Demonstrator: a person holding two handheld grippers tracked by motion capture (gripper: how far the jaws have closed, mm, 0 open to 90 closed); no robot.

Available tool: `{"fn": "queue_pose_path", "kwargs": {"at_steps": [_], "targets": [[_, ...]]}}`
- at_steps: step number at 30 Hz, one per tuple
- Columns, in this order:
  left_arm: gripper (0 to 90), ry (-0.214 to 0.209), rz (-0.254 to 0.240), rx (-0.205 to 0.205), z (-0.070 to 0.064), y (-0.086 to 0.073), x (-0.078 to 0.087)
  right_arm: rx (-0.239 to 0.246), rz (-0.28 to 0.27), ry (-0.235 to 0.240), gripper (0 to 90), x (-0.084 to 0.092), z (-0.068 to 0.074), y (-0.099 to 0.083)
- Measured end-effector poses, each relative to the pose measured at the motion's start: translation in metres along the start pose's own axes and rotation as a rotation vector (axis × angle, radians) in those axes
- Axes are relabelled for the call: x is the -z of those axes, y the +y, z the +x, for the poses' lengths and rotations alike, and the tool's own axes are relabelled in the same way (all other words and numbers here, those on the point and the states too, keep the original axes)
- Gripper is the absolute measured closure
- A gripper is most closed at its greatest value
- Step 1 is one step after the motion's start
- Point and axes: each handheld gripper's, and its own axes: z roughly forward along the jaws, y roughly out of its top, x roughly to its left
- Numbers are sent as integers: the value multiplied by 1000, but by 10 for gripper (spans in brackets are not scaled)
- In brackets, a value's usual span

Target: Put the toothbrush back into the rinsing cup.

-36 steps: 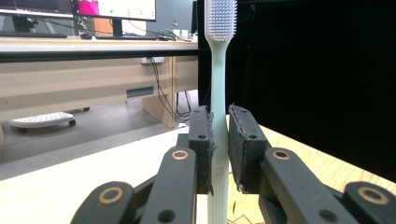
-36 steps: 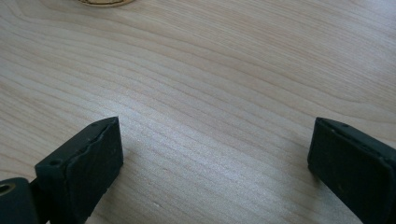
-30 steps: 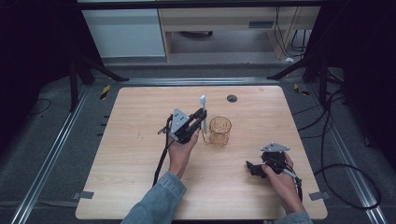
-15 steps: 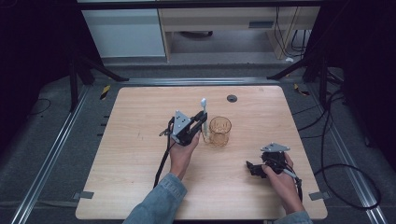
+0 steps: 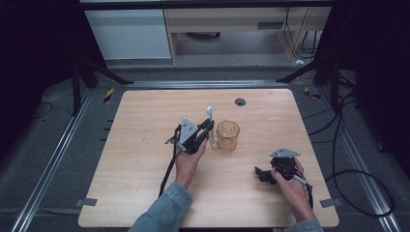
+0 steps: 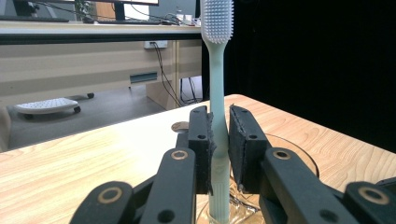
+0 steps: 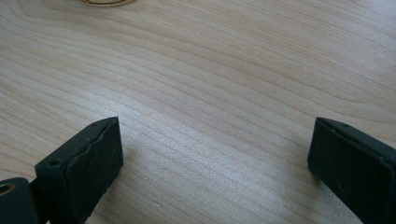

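Two grippers are over the wooden table [image 5: 135, 145]. The left gripper [image 6: 219, 140] has its jaws clamped on the handle of a pale toothbrush [image 6: 218, 93], held upright with the bristle head on top (its lower end reaches down into the amber glass cup [image 5: 227, 136] just beside the gripper). The right gripper [image 7: 210, 158] rests low near the table's right front, jaws wide apart, holding nothing.

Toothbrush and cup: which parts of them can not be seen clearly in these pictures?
- Toothbrush lower end: left gripper view, cut by the bottom edge and flanked by the left tongs shut on it.
- Cup inside: high view, too small to tell any contents.
- Cup in the right gripper view: the top edge leaves just its base.
- Toothbrush bristles: high view, too small.
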Motion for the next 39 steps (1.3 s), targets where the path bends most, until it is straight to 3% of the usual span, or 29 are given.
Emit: {"fn": "queue_pose_path", "kwargs": {"at_steps": [39], "targets": [[789,-3,60,-26,-4,-16,-1,0,0,0,36,0,0,0]]}}
